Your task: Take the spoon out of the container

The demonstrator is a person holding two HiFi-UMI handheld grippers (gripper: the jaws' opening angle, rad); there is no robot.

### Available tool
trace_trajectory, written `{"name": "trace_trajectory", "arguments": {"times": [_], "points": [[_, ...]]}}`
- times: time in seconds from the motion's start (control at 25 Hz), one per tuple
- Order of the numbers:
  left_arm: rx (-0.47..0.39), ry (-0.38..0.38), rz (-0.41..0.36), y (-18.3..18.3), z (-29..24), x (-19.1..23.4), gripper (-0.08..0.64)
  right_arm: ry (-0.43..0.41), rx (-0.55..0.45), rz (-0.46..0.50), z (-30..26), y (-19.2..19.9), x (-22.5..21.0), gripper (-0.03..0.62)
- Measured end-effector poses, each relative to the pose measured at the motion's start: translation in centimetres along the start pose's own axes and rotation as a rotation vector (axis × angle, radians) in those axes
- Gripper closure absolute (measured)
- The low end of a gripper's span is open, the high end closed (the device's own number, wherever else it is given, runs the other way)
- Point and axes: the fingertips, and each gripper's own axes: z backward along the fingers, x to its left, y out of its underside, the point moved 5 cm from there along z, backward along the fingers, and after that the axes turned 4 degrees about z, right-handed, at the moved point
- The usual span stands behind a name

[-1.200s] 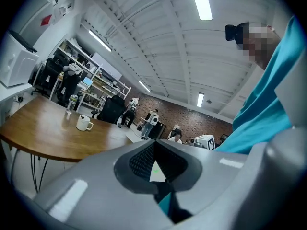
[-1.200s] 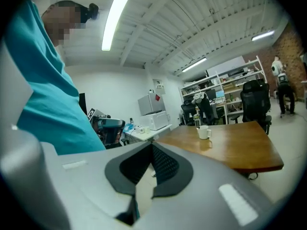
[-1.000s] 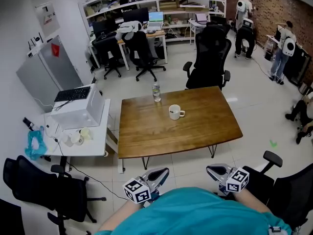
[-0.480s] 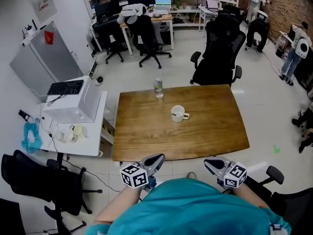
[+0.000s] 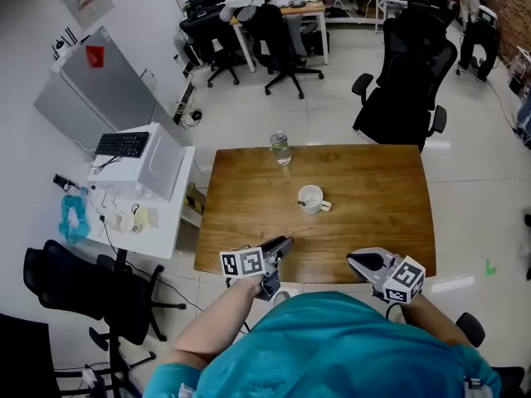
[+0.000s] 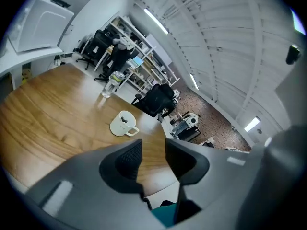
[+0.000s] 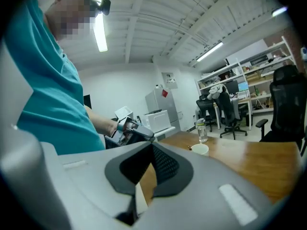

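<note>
A white mug [image 5: 313,199] stands near the middle of the wooden table [image 5: 373,222], and the end of a spoon [image 5: 309,194] shows inside it. In the left gripper view the mug [image 6: 122,124] is ahead and a little left, with the spoon [image 6: 123,120] dark in its mouth. My left gripper [image 5: 284,241] hangs over the table's near edge; its jaws are opening with nothing between them [image 6: 153,145]. My right gripper [image 5: 352,259] is at the near edge too, its tips together and empty [image 7: 152,146].
A clear water bottle [image 5: 280,148] stands at the table's far edge. A black office chair [image 5: 406,89] is behind the table. A white side table [image 5: 137,214] with a printer stands to the left, and another black chair [image 5: 75,280] is at the near left.
The head view has come closer to the table and looks down more steeply. Both grippers have moved forward to the table's near edge, the left one farther.
</note>
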Motion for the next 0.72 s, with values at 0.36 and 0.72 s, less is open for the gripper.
{"name": "trace_trajectory", "arguments": {"times": [0.36,0.72], "points": [[0.099,-0.015,0.314,-5.0,-9.9,12.9,0.351,0.156,0.066,-0.047,-3.2,1.5,-3.0,0.591],[0.230,-0.111,0.361,-5.9,-15.7,17.9,0.333,0.296,0.099,-0.088,-3.5,1.9,-3.8,0.591]]}}
